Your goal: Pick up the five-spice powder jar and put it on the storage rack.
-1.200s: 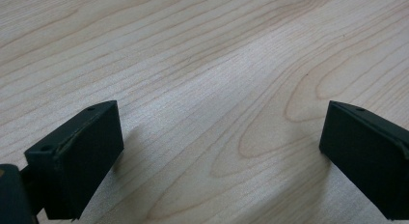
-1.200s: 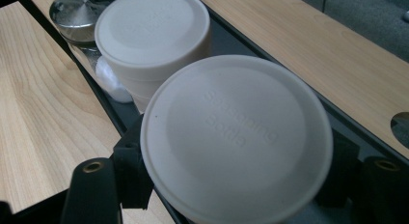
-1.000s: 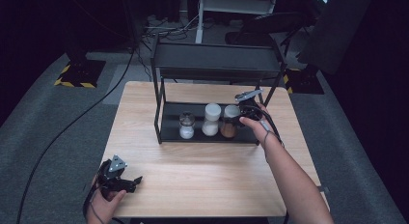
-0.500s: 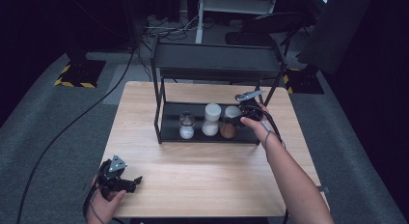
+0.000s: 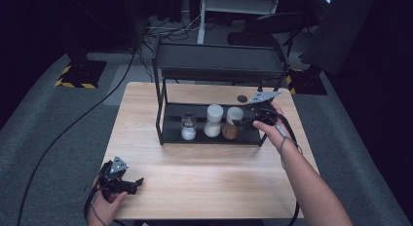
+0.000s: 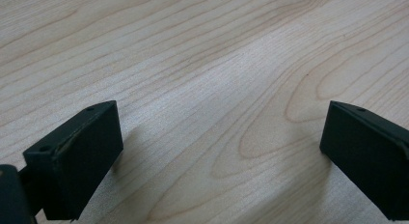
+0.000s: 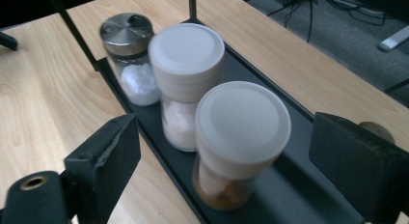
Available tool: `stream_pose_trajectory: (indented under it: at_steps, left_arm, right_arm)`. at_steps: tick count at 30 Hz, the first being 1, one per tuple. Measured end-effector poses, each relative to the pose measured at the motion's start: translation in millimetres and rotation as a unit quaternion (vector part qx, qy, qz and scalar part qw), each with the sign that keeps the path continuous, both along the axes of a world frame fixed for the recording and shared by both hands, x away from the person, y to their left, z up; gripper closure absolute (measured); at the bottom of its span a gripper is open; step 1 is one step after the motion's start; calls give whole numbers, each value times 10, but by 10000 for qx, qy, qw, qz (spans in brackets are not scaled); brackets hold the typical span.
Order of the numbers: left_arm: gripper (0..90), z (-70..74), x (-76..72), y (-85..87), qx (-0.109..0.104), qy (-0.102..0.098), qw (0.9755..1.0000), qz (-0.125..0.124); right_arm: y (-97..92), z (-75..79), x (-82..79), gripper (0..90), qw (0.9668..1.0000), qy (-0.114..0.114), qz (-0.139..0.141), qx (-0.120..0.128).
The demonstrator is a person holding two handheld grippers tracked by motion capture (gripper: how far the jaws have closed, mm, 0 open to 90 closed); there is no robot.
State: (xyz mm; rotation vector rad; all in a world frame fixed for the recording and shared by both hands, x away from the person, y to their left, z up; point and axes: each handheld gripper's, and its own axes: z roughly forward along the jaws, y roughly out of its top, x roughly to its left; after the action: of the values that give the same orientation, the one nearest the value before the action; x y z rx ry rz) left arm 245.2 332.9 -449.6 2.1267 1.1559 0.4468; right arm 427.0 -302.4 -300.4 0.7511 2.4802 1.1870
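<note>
A black two-tier rack [image 5: 219, 60] stands on the wooden table [image 5: 204, 167]. On its lower shelf [image 7: 294, 151] stand three jars in a row: a steel-lidded shaker [image 5: 188, 127] [image 7: 128, 50] of white grains, a white-capped jar [image 5: 213, 121] [image 7: 185, 64], and a white-capped jar of brown spice [image 5: 232, 123] [image 7: 241, 132]. My right gripper [image 5: 246, 122] [image 7: 229, 151] is just right of the spice jar. Its jaws have just been opening and stand wide on either side of the jar, without touching it. My left gripper [image 5: 139, 182] [image 6: 222, 137] rests open on the table's front left, holding nothing.
A small dark round object [image 5: 242, 98] lies on the table behind the rack, at its right end. The rack's top shelf overhangs the jars. Cables [image 5: 63, 133] trail over the grey floor to the left, and black equipment stands behind the table.
My right gripper has drawn back to the right from the brown spice jar and its jaws have opened. The jar stays on the shelf. The left gripper has not moved.
</note>
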Motion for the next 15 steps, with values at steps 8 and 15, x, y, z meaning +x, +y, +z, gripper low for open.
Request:
stream_pose_trajectory:
  at_steps: [8, 15]
  left_arm:
    - [2, 0, 5, -8, 5, 0, 10000, 10]
    - [2, -1, 4, -8, 4, -1, 10000, 10]
  right_arm:
    - [-264, 153, -365, 93, 9997, -234, 12, -100]
    - [-469, 140, -603, 83, 9993, -372, 6, -107]
